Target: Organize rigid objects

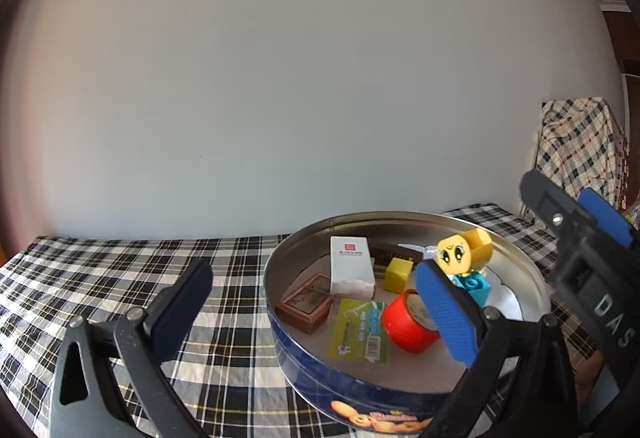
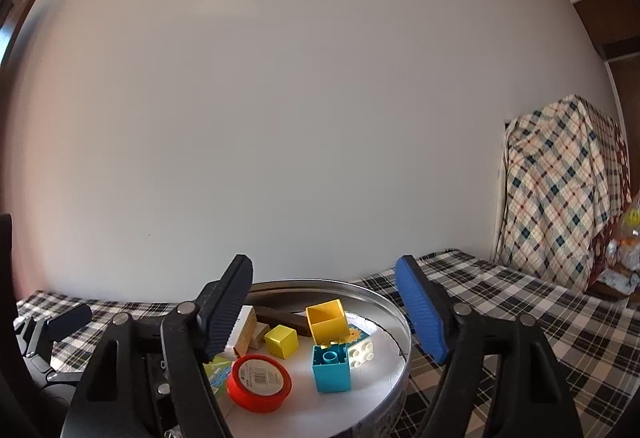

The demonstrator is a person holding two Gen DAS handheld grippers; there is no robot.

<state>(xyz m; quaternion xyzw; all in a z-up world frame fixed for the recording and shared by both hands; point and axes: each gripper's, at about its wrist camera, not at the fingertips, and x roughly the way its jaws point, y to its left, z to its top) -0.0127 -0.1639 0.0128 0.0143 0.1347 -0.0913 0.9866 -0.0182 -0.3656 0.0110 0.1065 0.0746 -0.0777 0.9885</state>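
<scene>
In the lower middle of both views the round tin [image 2: 394, 312] on the checked table [image 2: 520, 318] already holds the rigid objects: red tape roll [image 2: 259, 382], small yellow cube [image 2: 282, 341], white box [image 1: 351, 265] and the stacked toy blocks [image 2: 331, 348]. Both the left hand-held gripper [image 1: 320, 302] and the right hand-held gripper [image 2: 326, 312] stand apart and empty. The tilted yellow block (perched loosely, I judge) could topple if a finger clips it.

Lower right of your left wrist view, the tin [image 1: 280, 322] sits on the table [image 1: 100, 278]. Inside it, the box [image 1: 351, 265] stands behind the card [image 1: 360, 330], with the tape roll [image 1: 408, 322] right of the card.
</scene>
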